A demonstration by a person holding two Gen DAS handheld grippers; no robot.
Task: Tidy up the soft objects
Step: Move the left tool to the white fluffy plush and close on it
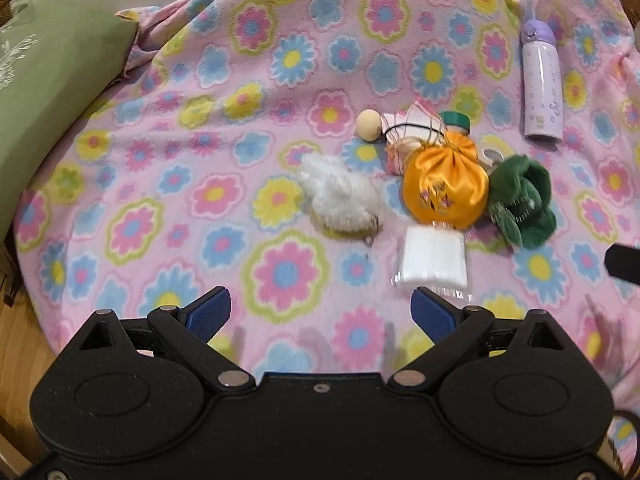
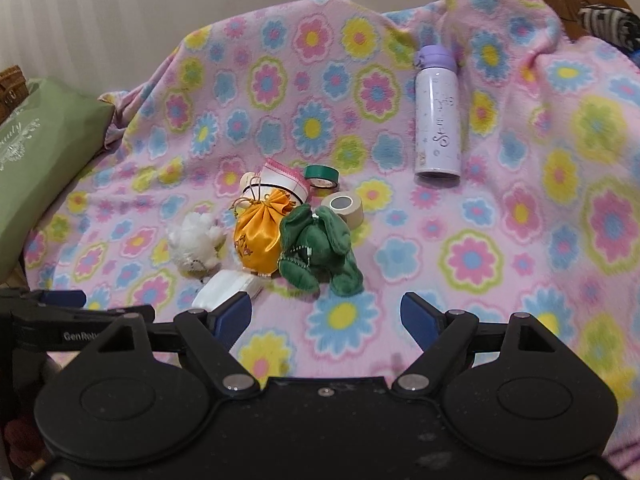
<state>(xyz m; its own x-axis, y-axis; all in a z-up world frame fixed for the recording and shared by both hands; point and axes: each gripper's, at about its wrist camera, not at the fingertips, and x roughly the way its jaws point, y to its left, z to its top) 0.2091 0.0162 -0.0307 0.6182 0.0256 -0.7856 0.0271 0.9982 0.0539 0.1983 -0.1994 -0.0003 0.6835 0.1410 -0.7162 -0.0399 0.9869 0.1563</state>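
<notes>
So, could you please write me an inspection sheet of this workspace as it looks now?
Surface: pink fleece blanket with flower print, spread out, some folds at the back.
Job's things: white fluffy plush toy, orange satin drawstring pouch, green plush toy, flat white pad in clear wrap, all clustered together.
Clutter: lilac metal bottle lying apart; green tape roll; beige tape roll; pink-edged folded cloth; beige wooden ball.
Grippers: left gripper open, empty; right gripper open, empty.
Cables: nothing seen.
Surroundings: green embroidered cushion at left, pale wall behind.
</notes>
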